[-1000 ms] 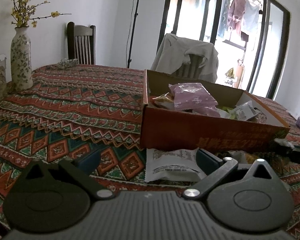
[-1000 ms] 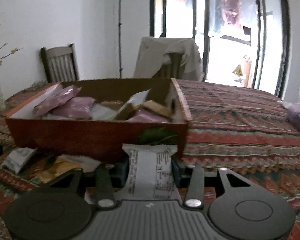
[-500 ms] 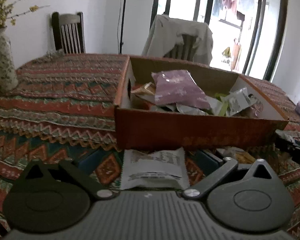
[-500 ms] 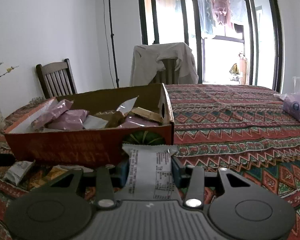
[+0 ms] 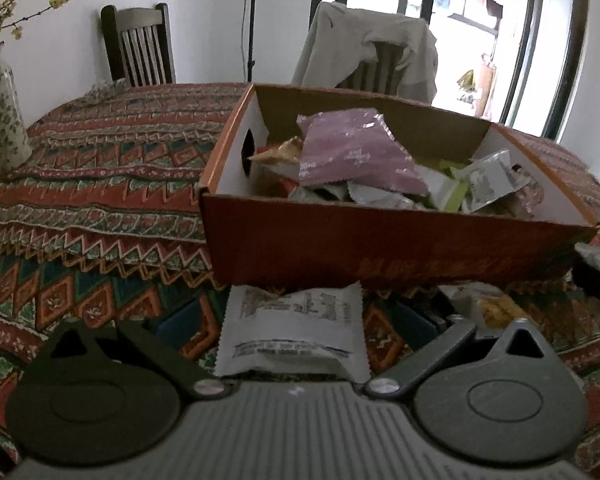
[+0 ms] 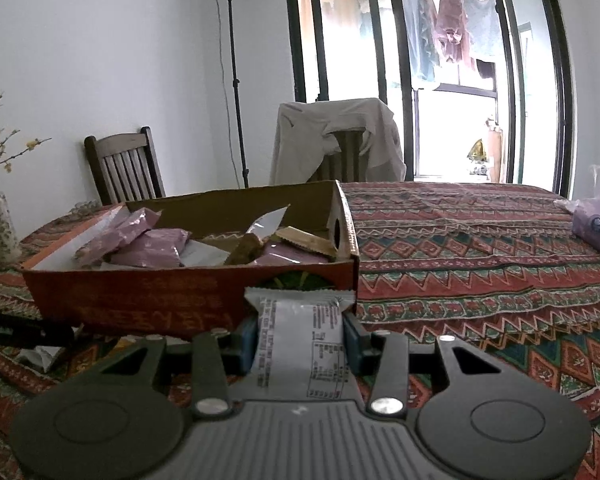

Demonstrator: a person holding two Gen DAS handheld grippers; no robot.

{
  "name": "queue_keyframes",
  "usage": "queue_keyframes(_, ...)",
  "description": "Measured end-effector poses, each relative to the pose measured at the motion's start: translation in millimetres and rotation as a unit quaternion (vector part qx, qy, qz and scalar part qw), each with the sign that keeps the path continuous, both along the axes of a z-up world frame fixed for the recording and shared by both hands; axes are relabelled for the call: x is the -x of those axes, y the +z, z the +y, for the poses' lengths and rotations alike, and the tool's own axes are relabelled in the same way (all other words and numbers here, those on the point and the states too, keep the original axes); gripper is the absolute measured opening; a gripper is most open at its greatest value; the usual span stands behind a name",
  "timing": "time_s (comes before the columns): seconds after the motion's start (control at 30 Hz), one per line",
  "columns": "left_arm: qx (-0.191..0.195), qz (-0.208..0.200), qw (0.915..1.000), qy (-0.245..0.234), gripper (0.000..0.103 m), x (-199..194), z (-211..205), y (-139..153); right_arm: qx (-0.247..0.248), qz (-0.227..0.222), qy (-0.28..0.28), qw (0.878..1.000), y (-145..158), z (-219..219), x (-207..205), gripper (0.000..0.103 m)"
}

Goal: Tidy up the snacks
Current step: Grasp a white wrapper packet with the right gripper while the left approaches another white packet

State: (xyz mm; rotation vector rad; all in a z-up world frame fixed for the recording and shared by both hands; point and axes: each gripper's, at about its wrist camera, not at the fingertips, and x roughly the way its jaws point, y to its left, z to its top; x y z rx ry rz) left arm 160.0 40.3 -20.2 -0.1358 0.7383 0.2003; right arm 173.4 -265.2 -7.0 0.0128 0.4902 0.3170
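Right gripper [image 6: 300,338] is clamped on a white snack packet [image 6: 300,344], its blue pads pressing both long edges; the packet stands upright between them, printed side toward the camera, directly in front of the near wall of the orange cardboard box [image 6: 148,300]. Left gripper [image 5: 296,320] stands wide, its blue pads [image 5: 180,322] well apart and touching nothing; a second white packet [image 5: 294,332] lies flat on the patterned tablecloth [image 5: 100,200] between them, just short of the box's near wall [image 5: 380,248]. Inside the box lies a loose heap of snacks: a large purple packet [image 5: 356,152] on top toward the left, grey and green wrappers [image 5: 456,188] toward the right, and tan bars near the handle hole in the left end wall. Further wrappers, one yellowish [image 5: 496,308], rest on the cloth near the box's near right corner. A floral vase [image 5: 0,120] with yellow blossoms stands at the far left of the table. Two chairs stand at the far side, one of dark wood [image 6: 124,168], one draped with a pale garment [image 6: 336,136].
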Motion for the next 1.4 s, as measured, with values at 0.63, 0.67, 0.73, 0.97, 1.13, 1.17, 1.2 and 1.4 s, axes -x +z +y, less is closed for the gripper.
queue_keyframes(0.63,-0.03,0.018,0.9992,0.02,0.103,-11,1,-16,0.0,0.003,0.002,1.0,-1,1,-1,0.043)
queue_keyframes(0.67,-0.031,0.017,0.9992,0.02,0.103,-11,1,-17,0.0,0.003,0.002,1.0,-1,1,-1,0.043)
queue_keyframes(0.73,-0.03,0.014,0.9992,0.02,0.099,-9,1,-16,0.0,0.003,0.002,1.0,-1,1,-1,0.043)
queue_keyframes(0.97,-0.021,-0.009,0.9997,-0.004,0.065,3,-2,-9,0.0,0.001,0.003,1.0,-1,1,0,0.043)
queue_keyframes(1.13,-0.023,-0.025,0.9993,-0.014,0.054,13,-6,-3,0.0,-0.003,0.004,1.0,-1,2,2,0.043)
queue_keyframes(1.17,-0.025,-0.029,0.9992,-0.015,0.053,14,-6,-2,0.001,-0.004,0.004,1.0,-1,2,2,0.043)
queue_keyframes(1.2,-0.024,-0.032,0.9991,-0.016,0.052,16,-6,0,0.001,-0.006,0.005,1.0,-1,2,3,0.043)
queue_keyframes(1.4,-0.025,-0.048,0.9983,-0.023,0.047,26,-7,4,0.001,-0.015,0.007,1.0,0,2,8,0.043)
